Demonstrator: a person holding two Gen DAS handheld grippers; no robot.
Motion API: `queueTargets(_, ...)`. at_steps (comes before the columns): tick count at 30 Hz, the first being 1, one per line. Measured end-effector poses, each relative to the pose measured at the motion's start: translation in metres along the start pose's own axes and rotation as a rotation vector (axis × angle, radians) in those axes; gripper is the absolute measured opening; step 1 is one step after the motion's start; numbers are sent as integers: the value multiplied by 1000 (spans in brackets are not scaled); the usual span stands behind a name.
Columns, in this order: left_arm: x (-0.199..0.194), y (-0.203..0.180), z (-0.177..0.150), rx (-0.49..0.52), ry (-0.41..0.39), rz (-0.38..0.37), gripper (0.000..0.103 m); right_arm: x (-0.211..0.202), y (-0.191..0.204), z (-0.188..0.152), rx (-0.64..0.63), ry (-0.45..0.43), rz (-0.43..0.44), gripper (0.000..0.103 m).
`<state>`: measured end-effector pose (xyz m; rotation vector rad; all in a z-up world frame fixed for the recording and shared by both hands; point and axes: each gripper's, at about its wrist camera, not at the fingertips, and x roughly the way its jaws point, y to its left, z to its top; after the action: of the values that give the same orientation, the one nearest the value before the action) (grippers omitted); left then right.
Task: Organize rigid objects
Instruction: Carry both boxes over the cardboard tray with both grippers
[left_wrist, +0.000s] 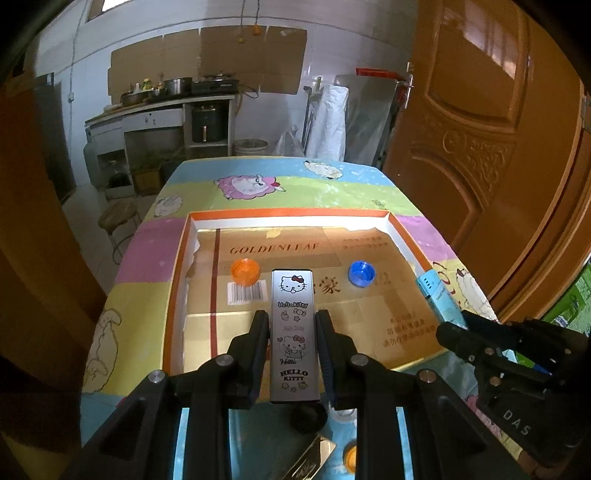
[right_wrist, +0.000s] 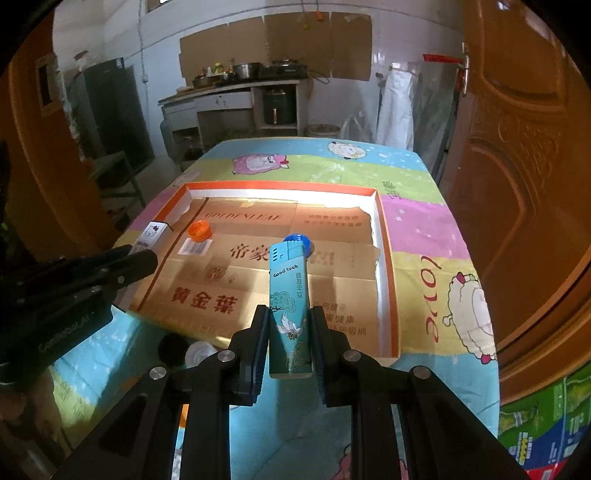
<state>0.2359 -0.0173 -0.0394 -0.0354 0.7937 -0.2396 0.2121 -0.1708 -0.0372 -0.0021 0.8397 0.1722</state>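
2 caps (left_wrist: 244, 270) in tray (left_wrist: 288, 215), on table (left_wrist: 147, 254).

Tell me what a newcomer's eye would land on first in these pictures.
First, the two lighters held up close to the cameras: a silver cartoon-cat lighter clamped in the left hand-held gripper, and a teal lighter with a crane picture clamped in the right hand-held gripper. Behind them, an orange-rimmed shallow box lies on the bright cartoon tablecloth, with an orange cap at its left and a blue cap at its right.
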Motion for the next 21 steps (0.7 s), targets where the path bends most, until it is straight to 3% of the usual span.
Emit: queueTargets(21,53,-7,25,7,33,-24,26,50,-29,22,69,33,-17,23)
